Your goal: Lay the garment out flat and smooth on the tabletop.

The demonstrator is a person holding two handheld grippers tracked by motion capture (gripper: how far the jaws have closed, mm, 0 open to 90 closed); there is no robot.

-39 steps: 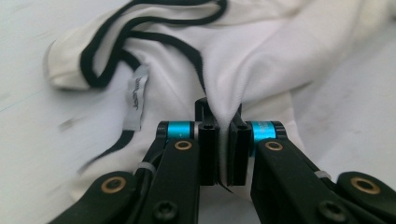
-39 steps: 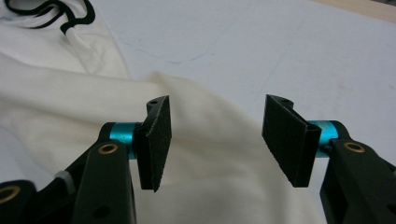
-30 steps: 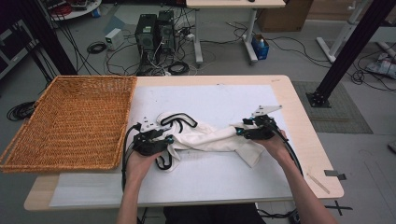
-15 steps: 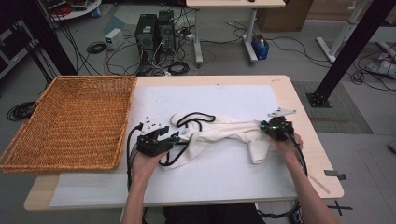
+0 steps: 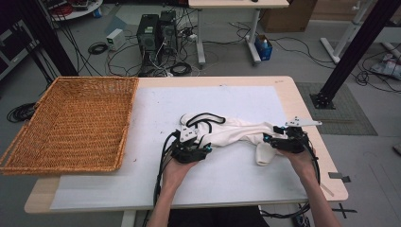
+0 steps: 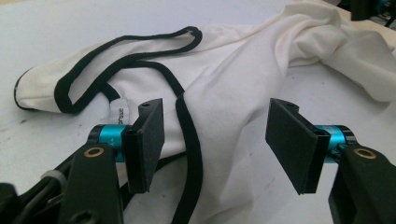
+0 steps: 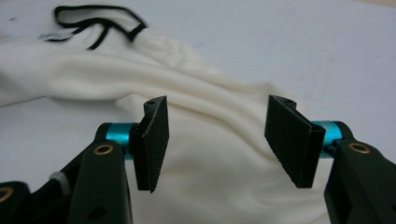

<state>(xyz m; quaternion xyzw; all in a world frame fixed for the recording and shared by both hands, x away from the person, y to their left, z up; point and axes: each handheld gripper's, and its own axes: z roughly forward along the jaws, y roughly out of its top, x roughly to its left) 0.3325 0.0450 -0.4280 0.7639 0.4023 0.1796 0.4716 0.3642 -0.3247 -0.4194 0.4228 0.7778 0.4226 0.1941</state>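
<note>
Your left gripper (image 6: 217, 140) and right gripper (image 7: 217, 140) both stand with jaws wide apart over the cream garment (image 5: 231, 132), which lies stretched between them on the white mat (image 5: 156, 104) beside the basket (image 5: 71, 123).

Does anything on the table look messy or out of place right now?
The white garment lies bunched and twisted on the table mat, its black-trimmed straps looped loosely. Nothing looks spilled or damaged.
</note>
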